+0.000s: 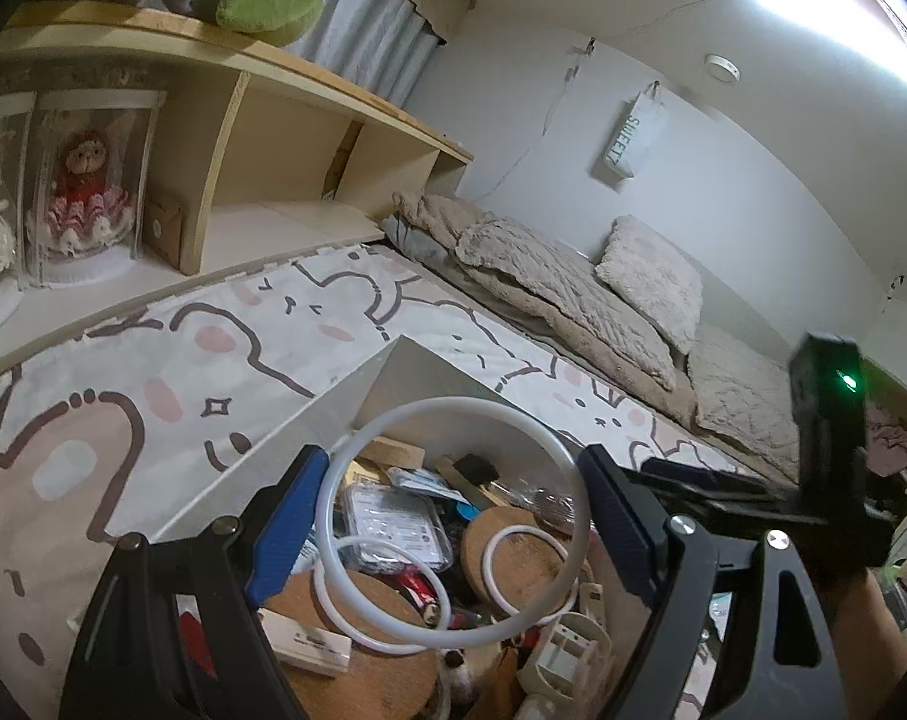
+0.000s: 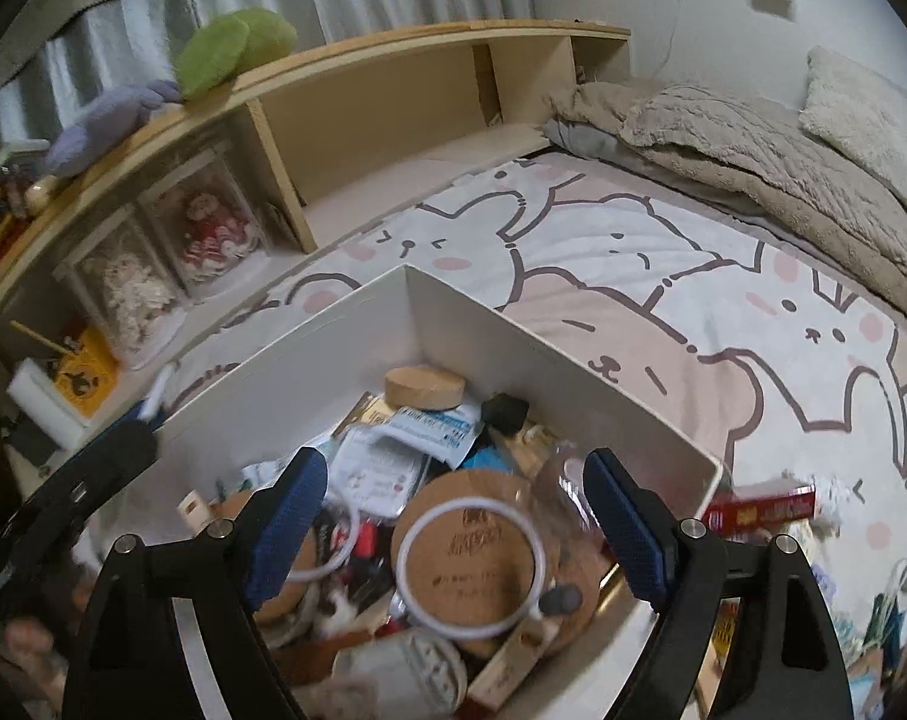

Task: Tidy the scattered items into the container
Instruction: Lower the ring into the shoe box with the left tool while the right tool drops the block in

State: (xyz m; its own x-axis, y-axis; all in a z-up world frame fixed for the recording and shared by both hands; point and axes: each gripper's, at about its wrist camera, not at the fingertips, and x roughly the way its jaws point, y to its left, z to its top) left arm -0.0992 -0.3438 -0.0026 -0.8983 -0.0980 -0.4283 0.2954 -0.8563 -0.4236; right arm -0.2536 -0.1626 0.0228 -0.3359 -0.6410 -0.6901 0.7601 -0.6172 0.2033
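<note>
While the open white rectangular box (image 2: 549, 354) at the centre of the right wrist view already brims with round cork coasters (image 2: 477, 564), packets and small white rings, the job looks mostly done. Across its jaws the left tool (image 1: 453, 516) holds a large white plastic ring (image 1: 459, 414) above the box, low in its frame, not yet dropped in. Standing wide and empty, the right tool (image 2: 453, 516) hangs over the pile. A red flat carton (image 2: 759, 510) and small clutter at lower right on the cartoon-print bed cover (image 2: 693, 276) remain outside.
</note>
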